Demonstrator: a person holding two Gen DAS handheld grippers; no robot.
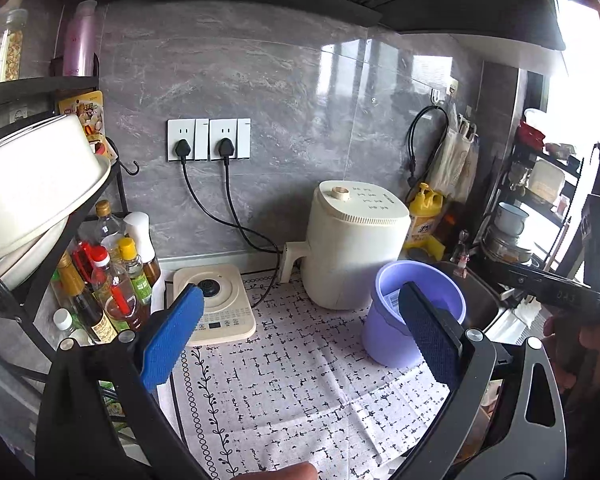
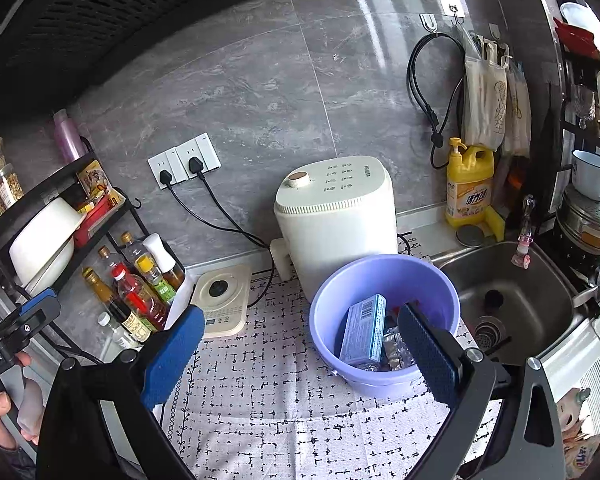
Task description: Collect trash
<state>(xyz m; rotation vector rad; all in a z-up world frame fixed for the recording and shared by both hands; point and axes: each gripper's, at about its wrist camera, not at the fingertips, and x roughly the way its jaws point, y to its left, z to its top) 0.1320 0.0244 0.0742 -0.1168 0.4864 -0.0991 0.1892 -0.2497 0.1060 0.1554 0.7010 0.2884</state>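
Observation:
A lilac plastic bucket (image 2: pixel 384 280) stands on the patterned cloth, in front of a cream appliance. Inside it lie a pale blue carton (image 2: pixel 362 330) and some crumpled clear wrappers (image 2: pixel 396 350). My right gripper (image 2: pixel 300 332) hovers open above the bucket's near left side, with nothing between its blue pads. In the left wrist view the same bucket (image 1: pixel 412 312) sits at centre right, and my left gripper (image 1: pixel 300 316) is open and empty over the cloth to its left. The right gripper's black body (image 1: pixel 556 288) shows at the right edge there.
A cream appliance (image 2: pixel 336 220) and a flat induction hob (image 2: pixel 220 300) stand by the grey wall, both plugged in. A black rack with sauce bottles (image 2: pixel 136 300) and bowls fills the left. A steel sink (image 2: pixel 512 300) and yellow detergent bottle (image 2: pixel 470 184) lie right.

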